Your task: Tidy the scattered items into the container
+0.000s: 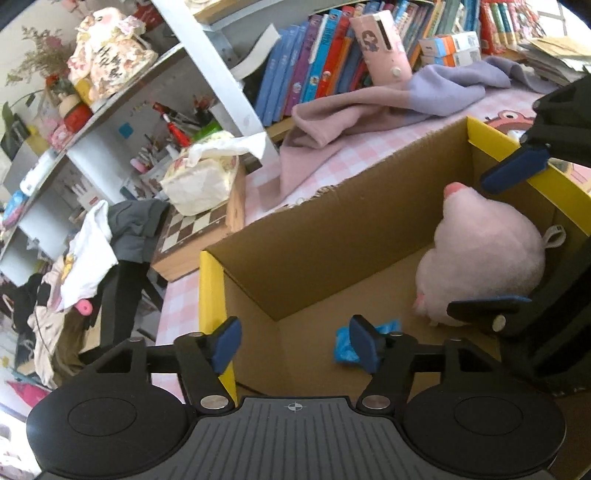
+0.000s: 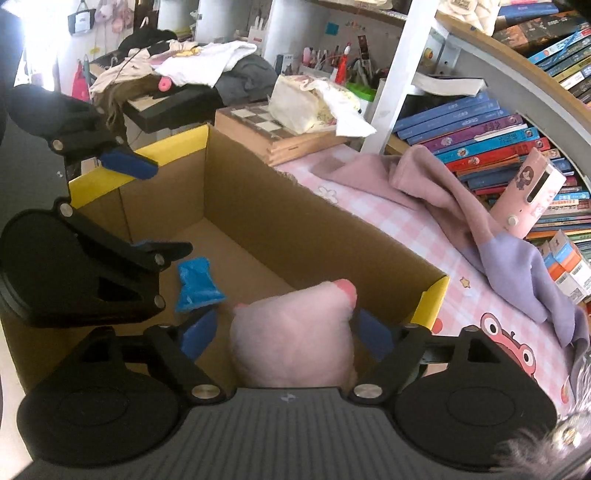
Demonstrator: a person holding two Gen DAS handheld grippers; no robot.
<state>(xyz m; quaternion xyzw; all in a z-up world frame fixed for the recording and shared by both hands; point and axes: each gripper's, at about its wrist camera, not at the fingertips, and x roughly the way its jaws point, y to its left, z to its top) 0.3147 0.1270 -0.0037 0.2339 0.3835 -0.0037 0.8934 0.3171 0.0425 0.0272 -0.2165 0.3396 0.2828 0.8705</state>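
Cardboard box (image 1: 295, 236) walls hide part of the pink plush (image 2: 295, 332); both grippers' jaws spread, holding nothing.

I see a white bookshelf (image 1: 207, 55) crammed with books (image 2: 480, 140), and bright daylight washing the far wall (image 2: 40, 33).

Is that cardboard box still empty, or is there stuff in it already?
Not empty. The cardboard box already holds a pink plush toy and a small blue packet, both lying on its floor.
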